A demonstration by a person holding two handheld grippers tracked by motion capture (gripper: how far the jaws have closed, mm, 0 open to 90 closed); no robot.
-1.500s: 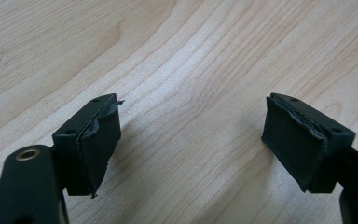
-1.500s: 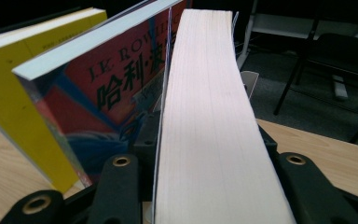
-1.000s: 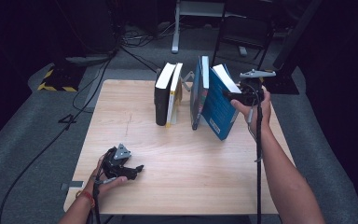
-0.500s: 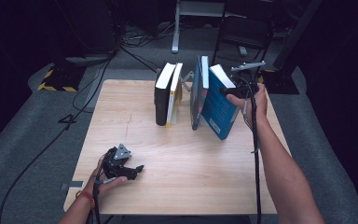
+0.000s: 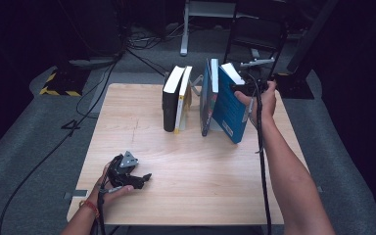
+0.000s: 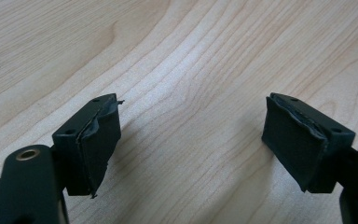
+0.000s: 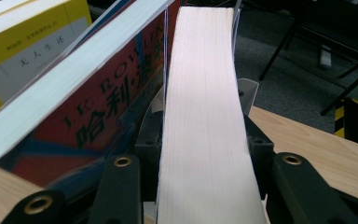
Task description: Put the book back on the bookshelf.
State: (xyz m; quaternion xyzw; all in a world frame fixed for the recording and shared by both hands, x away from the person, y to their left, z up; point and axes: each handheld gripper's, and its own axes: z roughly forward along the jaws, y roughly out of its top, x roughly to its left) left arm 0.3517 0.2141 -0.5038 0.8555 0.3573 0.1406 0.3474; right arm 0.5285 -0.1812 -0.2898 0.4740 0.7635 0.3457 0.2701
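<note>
Black jaws of the right hand-held gripper (image 5: 242, 89) are clamped on the rightmost book (image 5: 231, 108), one on each cover, white page edge (image 7: 205, 140) running up between them in the right gripper view. Jaws have just been closing, with the book between them. Grip sits at the book's top edge, I'd say to get leverage for tipping or lifting it out of the row.

Book is a blue paperback, leaning left against the next blue book (image 5: 207, 98), bottom edge on the tabletop (image 5: 191, 171). That neighbour shows a red-and-blue cover with Chinese print. Grey metal bookend (image 7: 247, 91) just behind the gripped book, probably what keeps the row up.

Further left, apart from this pair: a black book (image 5: 169, 103) and a yellow-white one (image 5: 182, 100), upright, touching each other.

Left hand-held gripper (image 5: 132, 178) rests idle near the front left of the tabletop, jaws wide apart, nothing between them, just wood grain. Looks parked so the right one can work.

Tabletop is light wood, faint pencil-like marks. Grey carpet around it, dark room, cables, black stand legs, a yellow-black striped block (image 5: 58, 84) on the floor at the back left.
</note>
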